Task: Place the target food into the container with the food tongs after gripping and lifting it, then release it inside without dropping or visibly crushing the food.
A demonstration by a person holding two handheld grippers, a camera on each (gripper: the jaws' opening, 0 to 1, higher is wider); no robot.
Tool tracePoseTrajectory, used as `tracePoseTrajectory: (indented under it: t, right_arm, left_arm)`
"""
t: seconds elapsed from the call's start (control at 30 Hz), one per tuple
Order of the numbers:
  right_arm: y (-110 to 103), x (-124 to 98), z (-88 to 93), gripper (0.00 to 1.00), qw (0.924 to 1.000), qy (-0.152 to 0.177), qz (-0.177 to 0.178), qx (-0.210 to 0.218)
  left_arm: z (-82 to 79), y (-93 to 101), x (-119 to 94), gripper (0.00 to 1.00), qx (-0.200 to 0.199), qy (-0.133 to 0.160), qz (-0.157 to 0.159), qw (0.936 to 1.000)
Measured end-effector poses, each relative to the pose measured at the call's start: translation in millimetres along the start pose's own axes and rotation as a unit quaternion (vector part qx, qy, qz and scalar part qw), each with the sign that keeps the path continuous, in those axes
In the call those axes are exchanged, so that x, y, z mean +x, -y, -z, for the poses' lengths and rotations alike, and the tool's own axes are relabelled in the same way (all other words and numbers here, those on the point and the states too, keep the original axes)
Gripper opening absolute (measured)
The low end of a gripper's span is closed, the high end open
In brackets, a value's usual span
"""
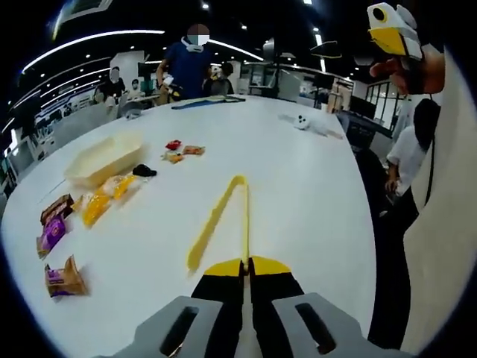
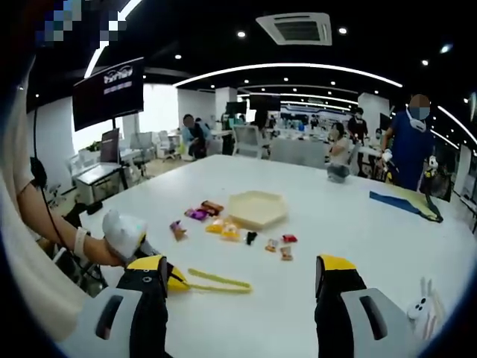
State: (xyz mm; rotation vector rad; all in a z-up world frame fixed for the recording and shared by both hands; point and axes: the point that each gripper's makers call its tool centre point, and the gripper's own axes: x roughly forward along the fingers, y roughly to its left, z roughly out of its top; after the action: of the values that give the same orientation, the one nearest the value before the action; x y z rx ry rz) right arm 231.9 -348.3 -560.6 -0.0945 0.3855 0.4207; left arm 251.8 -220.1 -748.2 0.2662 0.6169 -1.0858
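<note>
Low over the surface (image 1: pixel 313 186), the left gripper (image 1: pixel 245 270) clamps the yellow tongs (image 1: pixel 223 216); the right gripper (image 2: pixel 242 287) hovers with jaws wide apart. The cream container (image 2: pixel 257 209) looks empty.

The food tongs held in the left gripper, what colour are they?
Yellow; the food tongs show best in the left gripper view, clamped by the left gripper.

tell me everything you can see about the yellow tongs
The yellow tongs look like thin plastic: two long flat arms joined at a narrow bend. The left tool is shut on the end of one arm, the other arm splaying away with its tip free, so the tongs stand open. They stretch out over the white table, pointing toward the snacks. The right gripper view shows them low over the table, nothing between their arms.
</note>
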Motion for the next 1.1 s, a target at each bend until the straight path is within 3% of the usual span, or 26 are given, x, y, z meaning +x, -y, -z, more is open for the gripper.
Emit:
tracePoseTrajectory:
  t: [0.27, 0.77, 0.97, 1.1]
  right_arm:
    - [-3.1, 3.8, 0.0, 0.82, 1.0, -0.002, -0.006, 0.0]
    - [-8.1, 7.7, -1.6, 0.82, 0.9999, 0.001, -0.015, 0.002]
    - [-9.5, 10.1, -3.2, 0.82, 0.9998, 0.006, -0.019, 0.008]
    - [-11.4, 16.9, -8.5, 0.82, 0.9995, 0.01, -0.028, 0.011]
  left_arm:
    - [-6.9, -6.2, -8.7, 0.0, -0.012, 0.012, -0.012, 0.9998]
    - [-39.9, -7.2, -28.1, 0.0, -0.011, 0.048, -0.018, 0.9986]
    - [-51.3, -5.6, -40.7, 0.0, -0.011, 0.06, -0.019, 0.998]
    - [-67.8, -8.2, -60.4, 0.0, -0.017, 0.082, -0.028, 0.9961]
